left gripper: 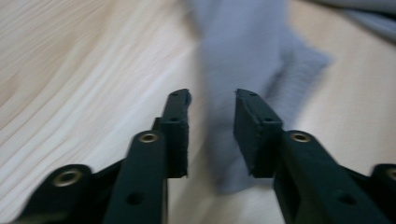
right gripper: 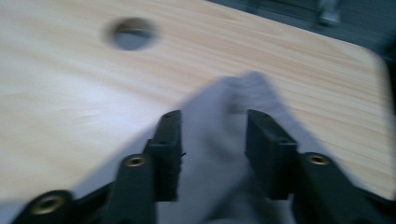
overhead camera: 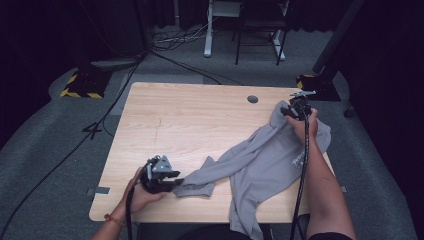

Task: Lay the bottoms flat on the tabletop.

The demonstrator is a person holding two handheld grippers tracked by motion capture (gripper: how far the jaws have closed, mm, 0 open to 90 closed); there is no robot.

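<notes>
Your left gripper [left gripper: 212, 100] stands released around the sleeve end of the grey fabric sweatshirt [overhead camera: 265, 165], near the front edge of the light wooden table [overhead camera: 185, 115]. Your right gripper [right gripper: 214, 119] is released too, cloth between its jaws near the far right corner, with bare wood stretching away to its left.

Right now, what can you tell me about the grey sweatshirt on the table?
The grey sweatshirt is soft knit fabric with a small pale print on its body. It lies rumpled on the right half of the wooden table, one sleeve stretched toward the left claw, its lower part hanging off the near edge. Each claw, left and right, has cloth between open jaws.
</notes>
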